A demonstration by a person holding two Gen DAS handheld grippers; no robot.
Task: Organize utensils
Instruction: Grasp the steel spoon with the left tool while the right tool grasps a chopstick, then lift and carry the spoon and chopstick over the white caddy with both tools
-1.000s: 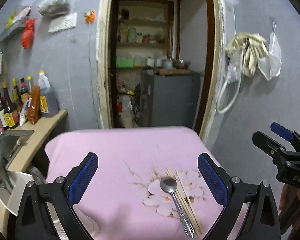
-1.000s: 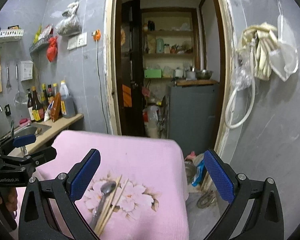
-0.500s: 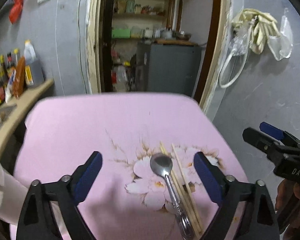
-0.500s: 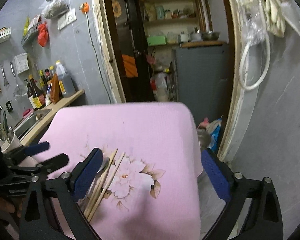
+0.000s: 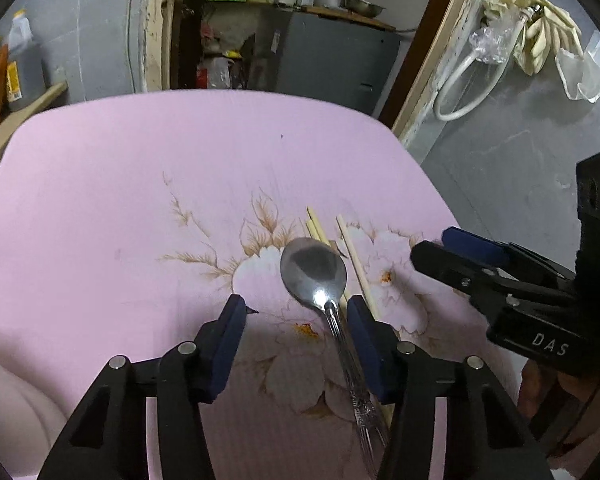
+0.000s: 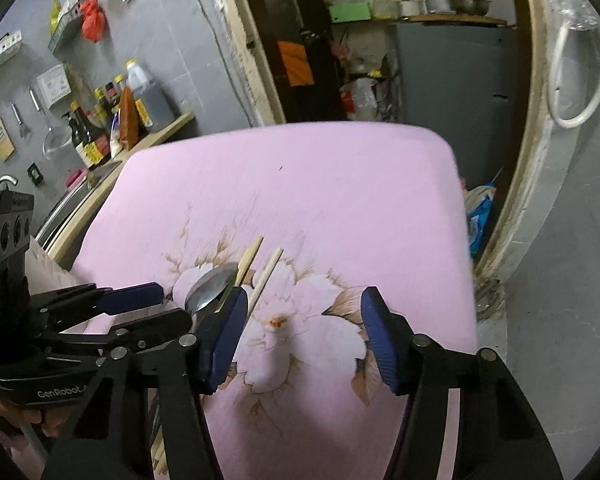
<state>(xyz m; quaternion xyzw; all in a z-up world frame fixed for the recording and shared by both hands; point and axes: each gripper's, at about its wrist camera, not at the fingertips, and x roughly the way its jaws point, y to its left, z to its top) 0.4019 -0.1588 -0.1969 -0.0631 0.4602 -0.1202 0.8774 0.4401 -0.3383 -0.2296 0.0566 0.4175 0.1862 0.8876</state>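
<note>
Two claws hover over the pink-clothed table [image 5: 100, 200], both closing on nothing yet: the spoon [image 5: 324, 292] lies lengthwise inside the left claw [image 5: 296, 312], chopsticks [image 6: 266, 276] just left of the right claw [image 6: 304, 308].

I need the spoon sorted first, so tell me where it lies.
In the left wrist view, the spoon lies on the pink cloth, against the chopsticks, bowl pointing away.

The spoon [image 5: 314, 268] handle's end and chopsticks [image 5: 358, 268] run behind the fingers [image 5: 366, 344].
</note>
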